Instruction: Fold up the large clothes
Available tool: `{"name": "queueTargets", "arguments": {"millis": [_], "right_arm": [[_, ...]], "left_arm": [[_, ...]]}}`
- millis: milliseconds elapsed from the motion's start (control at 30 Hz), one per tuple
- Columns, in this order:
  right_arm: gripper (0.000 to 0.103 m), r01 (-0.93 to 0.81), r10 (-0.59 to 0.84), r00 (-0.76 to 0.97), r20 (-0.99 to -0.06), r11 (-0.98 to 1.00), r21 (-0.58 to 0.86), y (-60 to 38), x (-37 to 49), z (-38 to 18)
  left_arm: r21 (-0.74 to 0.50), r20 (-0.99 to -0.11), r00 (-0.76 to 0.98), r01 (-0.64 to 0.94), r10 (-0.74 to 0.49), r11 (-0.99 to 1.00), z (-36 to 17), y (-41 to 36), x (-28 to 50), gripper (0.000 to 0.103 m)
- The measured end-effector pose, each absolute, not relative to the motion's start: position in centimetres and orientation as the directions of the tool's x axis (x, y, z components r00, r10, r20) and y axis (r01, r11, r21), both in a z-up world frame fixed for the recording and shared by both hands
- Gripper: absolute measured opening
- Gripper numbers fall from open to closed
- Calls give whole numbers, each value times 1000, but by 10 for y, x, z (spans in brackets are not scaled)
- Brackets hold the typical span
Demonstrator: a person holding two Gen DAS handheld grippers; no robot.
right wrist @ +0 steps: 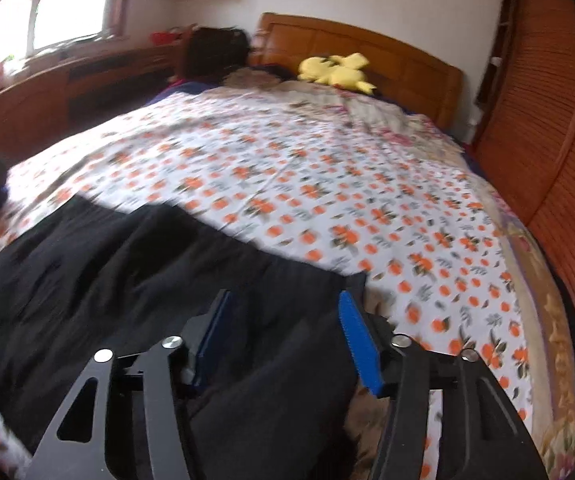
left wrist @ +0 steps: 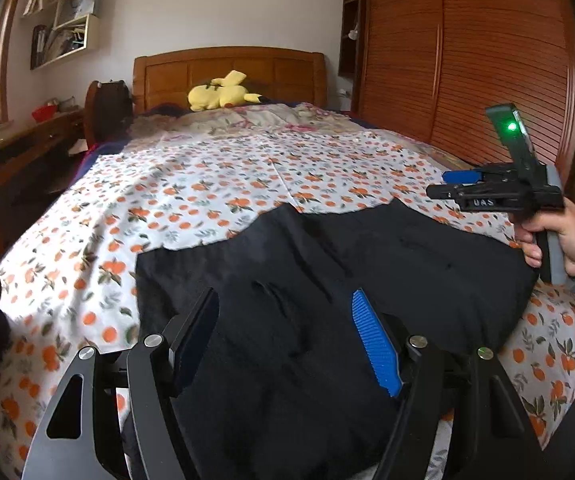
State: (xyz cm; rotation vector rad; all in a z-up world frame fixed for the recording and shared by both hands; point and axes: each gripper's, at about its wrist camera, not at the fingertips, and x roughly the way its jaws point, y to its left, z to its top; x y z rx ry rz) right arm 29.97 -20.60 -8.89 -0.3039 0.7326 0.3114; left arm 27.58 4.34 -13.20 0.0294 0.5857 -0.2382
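The garment [left wrist: 327,280] lies on the bed [left wrist: 207,184], at the bed's foot end. The plush toy [left wrist: 219,94] lies at the bed's head end, before the headboard [left wrist: 231,68]. The wardrobe [left wrist: 467,60] stands right of the bed, the desk [left wrist: 15,144] left of it.

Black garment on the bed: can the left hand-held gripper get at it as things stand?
Probably yes. The left hand-held gripper stands open right over the black garment, with nothing lying on the cloth there. The right hand-held gripper is off to the side.
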Motion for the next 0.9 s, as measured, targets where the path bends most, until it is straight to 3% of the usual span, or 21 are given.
{"name": "queueTargets", "arguments": {"millis": [333, 667, 733, 900], "right_arm": [[43, -465, 270, 635, -724, 882, -79, -181, 222, -103], [43, -393, 193, 642, -742, 914, -102, -215, 191, -107], [37, -364, 188, 621, -761, 929, -68, -232, 191, -120], [37, -345, 184, 591, -785, 938, -40, -243, 187, -166]], "left_arm": [[-25, -567, 778, 311, -270, 950, -154, 19, 250, 72], [-52, -561, 771, 331, -302, 942, -154, 21, 234, 72], [-53, -560, 771, 333, -304, 941, -154, 20, 232, 72], [-51, -564, 767, 338, -307, 940, -156, 17, 225, 72]]}}
